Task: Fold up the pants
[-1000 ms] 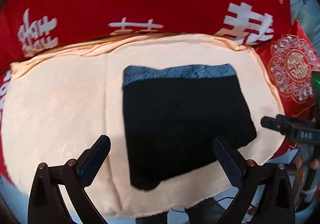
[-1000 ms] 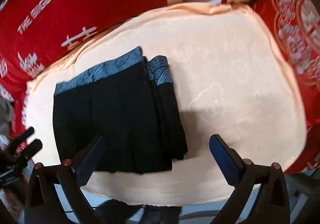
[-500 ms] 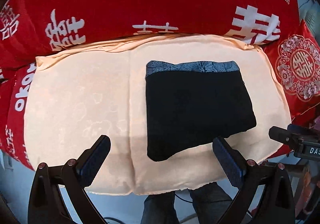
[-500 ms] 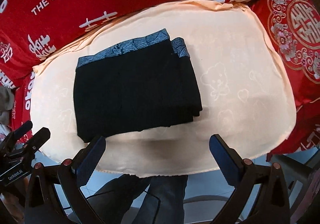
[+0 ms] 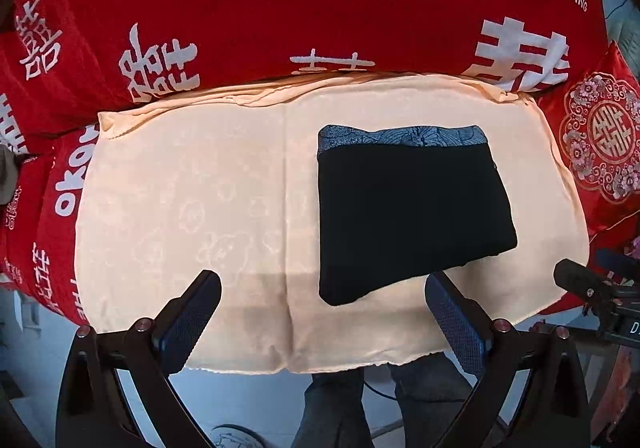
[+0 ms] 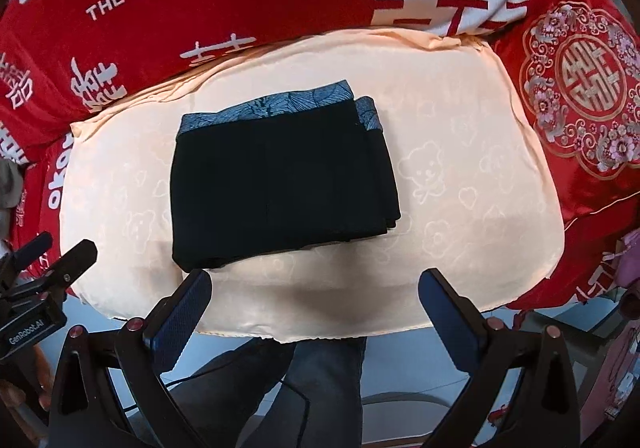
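My pants (image 6: 280,184) lie folded on the peach cloth (image 6: 460,208), soft, light and floppy. Both my claws, left claw (image 5: 322,312) and right claw (image 6: 316,308), are wide apart and hold nothing. I think the best spot to pinch is the thick stacked edge beside the blue waistband (image 6: 272,106).

The pants (image 5: 408,216) are matt black cloth with a patterned blue-grey waistband (image 5: 400,137), lying on a smooth peach sheet (image 5: 192,208) (faintly embossed, slightly lustrous).

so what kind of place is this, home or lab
Most likely a home, probably a bedroom. The folded black pants lie on a peach teddy-bear-print cloth spread over a red wedding quilt printed "THE BIGDAY", with a matching red embroidered cushion beside it.
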Tool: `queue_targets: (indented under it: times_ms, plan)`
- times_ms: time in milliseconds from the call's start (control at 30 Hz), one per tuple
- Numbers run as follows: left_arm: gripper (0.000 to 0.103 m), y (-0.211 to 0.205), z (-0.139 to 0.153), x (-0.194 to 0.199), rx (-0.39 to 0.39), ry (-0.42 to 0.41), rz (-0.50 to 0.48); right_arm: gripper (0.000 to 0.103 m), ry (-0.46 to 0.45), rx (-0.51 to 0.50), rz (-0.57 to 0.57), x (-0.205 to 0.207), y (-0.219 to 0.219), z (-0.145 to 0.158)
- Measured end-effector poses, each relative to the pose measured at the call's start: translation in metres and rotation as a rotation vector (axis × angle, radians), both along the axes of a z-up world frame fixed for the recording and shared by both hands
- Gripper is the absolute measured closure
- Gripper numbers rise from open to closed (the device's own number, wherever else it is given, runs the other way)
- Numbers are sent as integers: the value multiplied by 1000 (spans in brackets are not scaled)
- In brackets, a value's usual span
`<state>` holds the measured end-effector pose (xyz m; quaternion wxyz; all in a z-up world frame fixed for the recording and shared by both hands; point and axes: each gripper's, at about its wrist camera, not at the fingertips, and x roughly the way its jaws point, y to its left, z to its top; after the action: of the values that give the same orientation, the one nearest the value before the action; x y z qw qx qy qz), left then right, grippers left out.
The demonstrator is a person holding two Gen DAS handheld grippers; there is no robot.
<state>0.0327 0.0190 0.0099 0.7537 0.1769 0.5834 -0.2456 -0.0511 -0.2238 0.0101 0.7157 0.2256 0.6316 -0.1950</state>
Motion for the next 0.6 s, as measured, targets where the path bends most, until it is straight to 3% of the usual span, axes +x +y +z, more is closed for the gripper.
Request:
queue_targets:
  times_ms: [400, 600]
  plan:
    - [1, -7, 13, -14, -7, 6, -62, 0, -25, -54, -40, -7, 14, 28]
    - [1, -12, 19, -23, -14, -2, -32, 0, -28, -48, -17, -10, 14, 32]
